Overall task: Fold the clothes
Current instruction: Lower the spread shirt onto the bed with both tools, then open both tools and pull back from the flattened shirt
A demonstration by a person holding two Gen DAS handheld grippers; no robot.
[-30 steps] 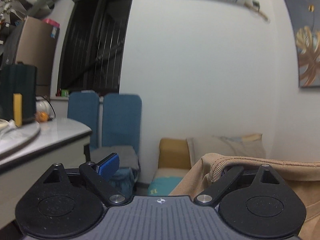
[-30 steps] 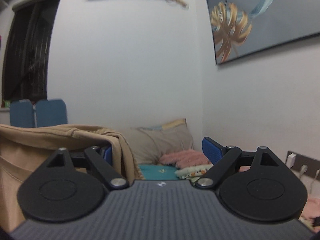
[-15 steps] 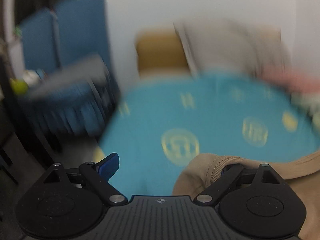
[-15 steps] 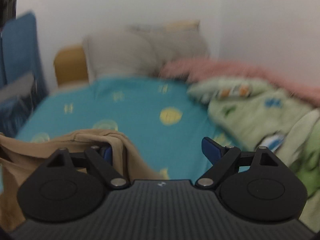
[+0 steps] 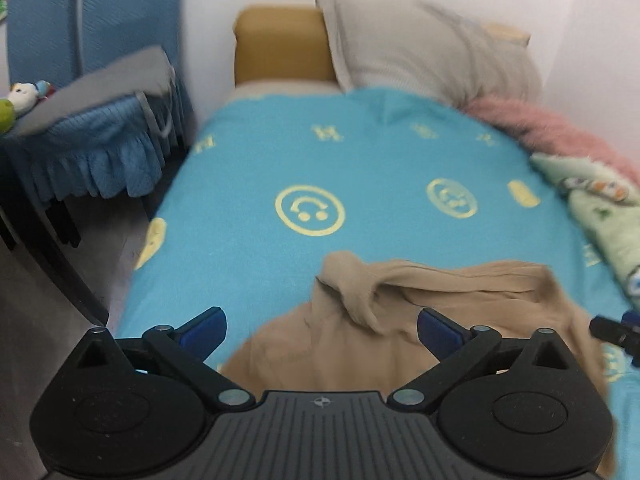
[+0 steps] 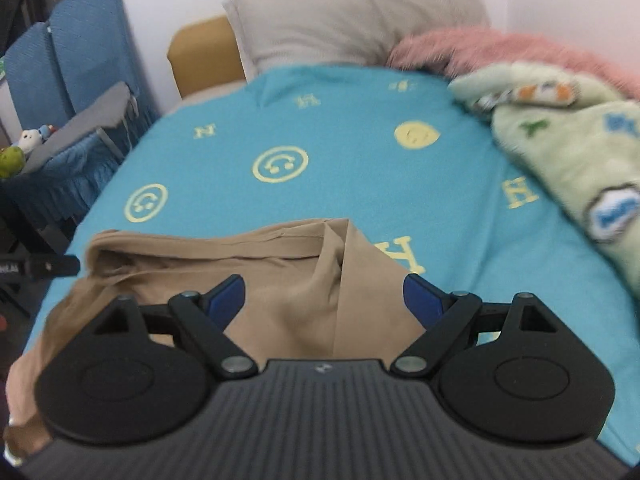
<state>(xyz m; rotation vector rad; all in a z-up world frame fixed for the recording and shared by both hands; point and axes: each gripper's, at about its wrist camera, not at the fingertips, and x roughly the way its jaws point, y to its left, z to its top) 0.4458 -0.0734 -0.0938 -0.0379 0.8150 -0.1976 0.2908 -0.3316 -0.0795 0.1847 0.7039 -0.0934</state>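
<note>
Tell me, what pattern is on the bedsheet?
Yellow smiley faces and letters on the turquoise bedsheet, clearest in the right wrist view.

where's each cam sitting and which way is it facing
Left wrist: on the left hand-held gripper, tilted down along its opening fingers at the tan garment on the bed; the right gripper's tip shows at right.
Right wrist: on the right hand-held gripper, open, tilted down at the same garment from the other side; the left gripper's tip shows at left.
Shared: garment, bed, grey pillow.

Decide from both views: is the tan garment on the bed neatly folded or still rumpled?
Rumpled. The tan garment lies bunched on the blue bedspread, with a twisted lump and uneven creases.
</note>
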